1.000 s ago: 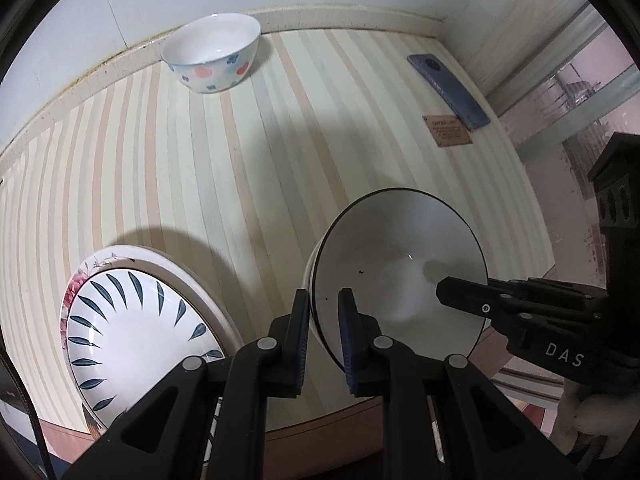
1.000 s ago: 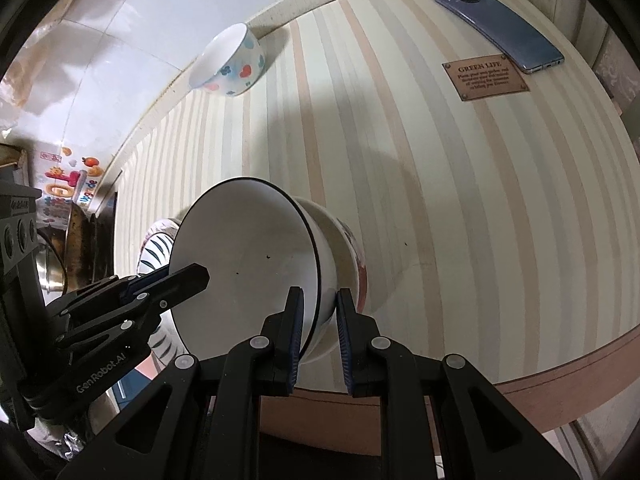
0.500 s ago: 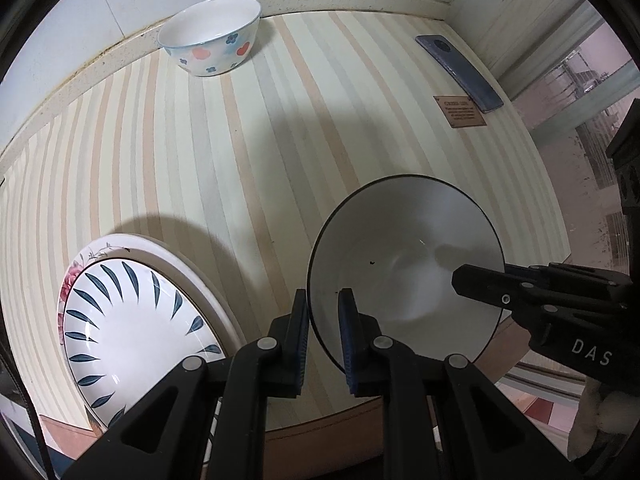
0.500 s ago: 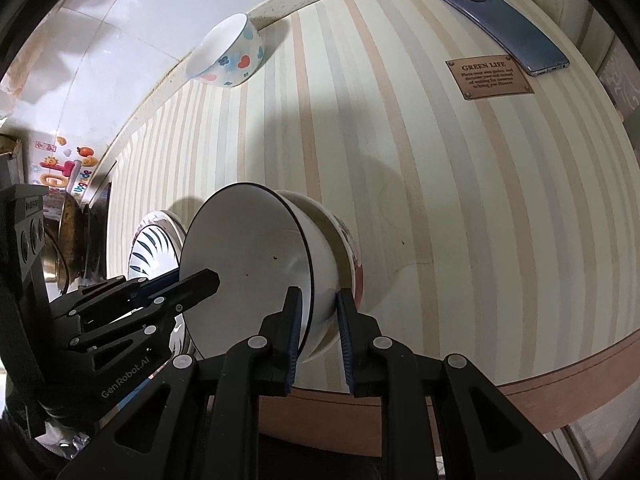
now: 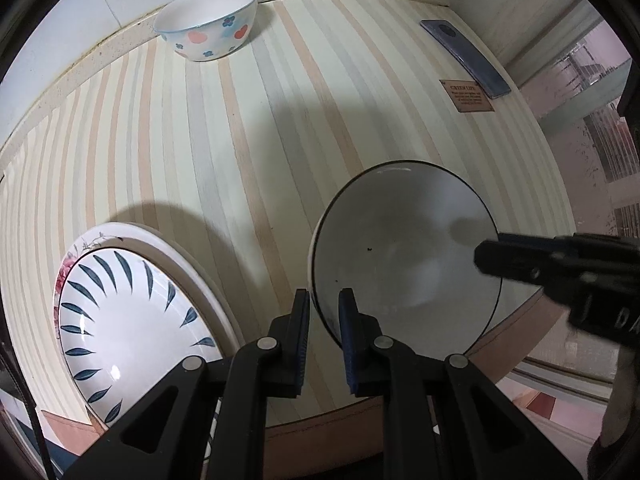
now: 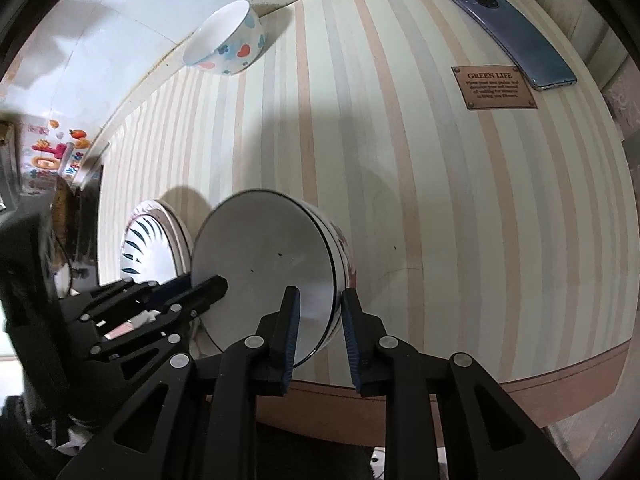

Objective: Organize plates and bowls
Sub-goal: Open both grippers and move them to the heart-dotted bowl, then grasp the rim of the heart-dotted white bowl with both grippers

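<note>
A white bowl (image 5: 400, 248) with a thin black rim and a floral outside (image 6: 344, 248) is tilted over the striped table's front part. My left gripper (image 5: 324, 316) is shut on its near rim and also shows in the right wrist view (image 6: 208, 288). The jaws of my right gripper (image 6: 320, 320) are opening. The bowl's rim stands between them, and the pads do not press on it. In the left wrist view the right gripper (image 5: 486, 258) reaches over the bowl's right side. A blue-leaf plate (image 5: 128, 312) lies stacked on a floral plate (image 5: 68, 276) at the left.
A small bowl with hearts and flowers (image 5: 208, 28) stands at the back by the wall. A phone (image 6: 516, 40) and a brown label (image 6: 494, 88) lie at the back right. The table's front edge (image 6: 520, 376) runs just under the grippers.
The right gripper's jaws, earlier pinched on the bowl's rim, have parted and drawn slightly back. The left gripper still grips the bowl, which has shifted a little in both views.
</note>
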Available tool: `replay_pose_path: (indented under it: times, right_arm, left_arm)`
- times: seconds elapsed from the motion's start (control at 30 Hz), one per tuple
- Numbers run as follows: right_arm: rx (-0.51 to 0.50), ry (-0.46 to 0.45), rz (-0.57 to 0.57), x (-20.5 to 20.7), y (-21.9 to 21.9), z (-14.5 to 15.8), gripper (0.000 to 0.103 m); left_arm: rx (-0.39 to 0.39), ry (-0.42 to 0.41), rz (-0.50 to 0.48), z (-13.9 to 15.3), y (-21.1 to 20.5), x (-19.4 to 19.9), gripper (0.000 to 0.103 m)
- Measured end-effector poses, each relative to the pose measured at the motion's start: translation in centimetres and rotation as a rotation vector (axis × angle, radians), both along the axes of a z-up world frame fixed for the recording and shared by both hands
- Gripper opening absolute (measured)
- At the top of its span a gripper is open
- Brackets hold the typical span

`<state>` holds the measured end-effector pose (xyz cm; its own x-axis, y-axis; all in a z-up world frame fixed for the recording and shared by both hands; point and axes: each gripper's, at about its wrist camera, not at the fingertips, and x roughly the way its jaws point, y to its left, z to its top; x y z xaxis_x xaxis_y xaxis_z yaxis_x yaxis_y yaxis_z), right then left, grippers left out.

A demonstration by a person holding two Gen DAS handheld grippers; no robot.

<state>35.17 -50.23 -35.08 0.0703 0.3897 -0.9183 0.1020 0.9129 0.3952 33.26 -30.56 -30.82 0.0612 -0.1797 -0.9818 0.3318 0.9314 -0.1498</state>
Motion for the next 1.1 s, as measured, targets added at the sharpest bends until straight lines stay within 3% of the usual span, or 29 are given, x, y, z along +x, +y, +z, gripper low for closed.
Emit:
replay_pose_path:
  times: [0.17, 0.2, 0.27, 0.37, 0.53, 0.7, 0.9, 1.1]
  right_arm:
    - [0.065, -0.055, -0.035, 2.9, -1.4, 2.8, 0.027]
    - [0.082, -0.075, -0.041, 4.0, -1.6, 3.5, 0.037]
    - [0.116, -0.108, -0.045, 6.5, -1.7, 4.3, 0.054]
    - [0.162, -0.157, -0.053, 11.2, -1.3, 4.8, 0.056]
    - [0.193, -0.196, -0.076, 19.2, 0.6, 2.9, 0.056]
    - [0.171, -0.175, -0.082, 24.9, 2.0, -0.3, 0.056]
    - [0.170, -0.112, -0.088, 27.8, 2.5, -3.8, 0.056]
    - [0.194, -0.077, -0.091, 28.5, 2.4, -5.8, 0.056]
  left_arm:
    - [-0.058, -0.060, 0.066, 4.1, 2.0, 2.5, 0.014]
    - [-0.072, -0.069, 0.093, 5.0, 2.7, 3.7, 0.017]
    - [-0.110, -0.080, 0.160, 6.2, 4.1, 6.7, 0.033]
    - [-0.122, -0.125, 0.273, 6.7, 6.5, 12.1, 0.036]
    - [-0.126, -0.120, 0.410, 4.3, 9.9, 20.3, 0.036]
    - [-0.127, -0.056, 0.446, 0.1, 11.3, 25.0, 0.036]
    - [-0.153, 0.034, 0.421, -3.6, 10.7, 25.8, 0.036]
    - [-0.153, 0.034, 0.385, -4.6, 9.5, 25.8, 0.034]
